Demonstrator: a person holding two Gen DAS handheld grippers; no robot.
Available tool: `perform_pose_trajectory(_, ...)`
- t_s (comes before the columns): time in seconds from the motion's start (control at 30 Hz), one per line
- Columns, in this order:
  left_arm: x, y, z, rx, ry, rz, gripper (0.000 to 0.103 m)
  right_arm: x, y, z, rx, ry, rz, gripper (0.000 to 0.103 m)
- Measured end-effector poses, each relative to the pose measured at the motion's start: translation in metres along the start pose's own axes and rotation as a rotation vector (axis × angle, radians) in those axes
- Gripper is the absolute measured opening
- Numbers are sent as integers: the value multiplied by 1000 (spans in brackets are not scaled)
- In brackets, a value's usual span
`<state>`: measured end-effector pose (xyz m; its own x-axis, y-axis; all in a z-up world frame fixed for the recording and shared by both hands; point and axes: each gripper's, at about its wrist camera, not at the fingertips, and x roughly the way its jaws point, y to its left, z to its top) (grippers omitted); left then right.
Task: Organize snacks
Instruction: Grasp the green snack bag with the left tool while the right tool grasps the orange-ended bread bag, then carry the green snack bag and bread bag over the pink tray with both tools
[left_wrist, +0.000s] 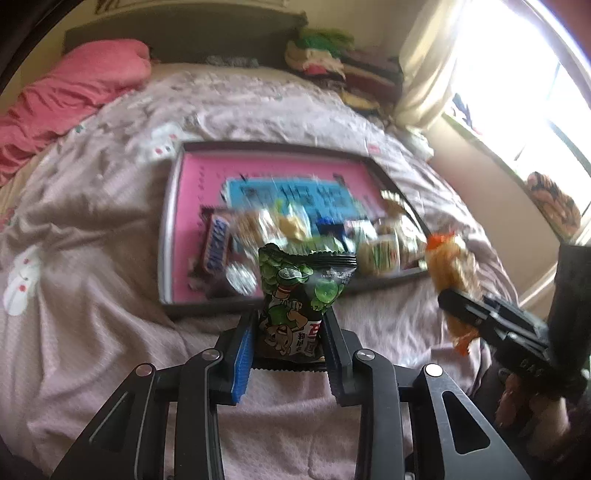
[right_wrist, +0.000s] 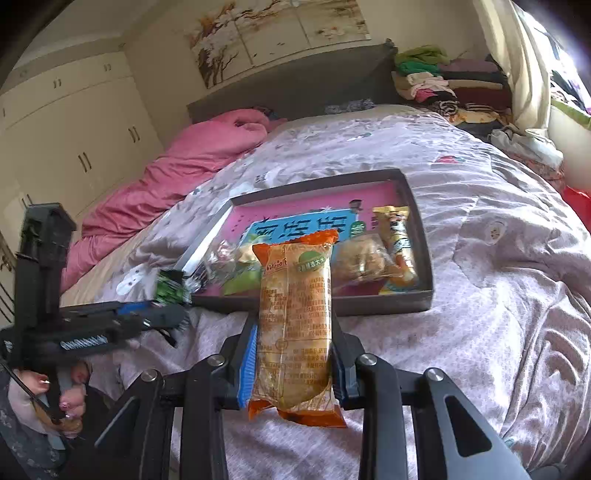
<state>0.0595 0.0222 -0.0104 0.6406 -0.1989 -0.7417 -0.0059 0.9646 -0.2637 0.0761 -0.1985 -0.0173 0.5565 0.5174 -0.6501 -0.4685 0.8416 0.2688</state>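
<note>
A green pea snack packet (left_wrist: 304, 280) stands upright between the pads of my left gripper (left_wrist: 289, 319), which is shut on its lower half. My right gripper (right_wrist: 295, 325) is shut on a long orange bread packet (right_wrist: 295, 295), held upright. Each gripper shows in the other's view: the right gripper (left_wrist: 456, 299) with the orange packet (left_wrist: 452, 266) at the right, the left gripper (right_wrist: 173, 314) with the green packet (right_wrist: 170, 290) at the left. Just beyond both lies a grey tray (right_wrist: 332, 304) with a pink base on the bed, holding several snacks, among them a Snickers bar (left_wrist: 216, 245).
The tray rests on a pale lilac quilt (right_wrist: 480, 240). A pink quilt (right_wrist: 177, 170) is bunched at the bed's far left. A heap of clothes (right_wrist: 443, 81) sits by the headboard, a wardrobe (right_wrist: 74, 140) at left. A person's hand (right_wrist: 33, 391) grips the left handle.
</note>
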Motion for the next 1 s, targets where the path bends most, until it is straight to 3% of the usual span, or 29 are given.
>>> perform_pose_trajectory(0.4,-13,44,26,-120,-92,70,35,1,-15,12,30,-63,-39,33)
perform_pose_trajectory(1.0,28,44,34,-95,-51,122,35,7,-31,30,33,-129,-82,33)
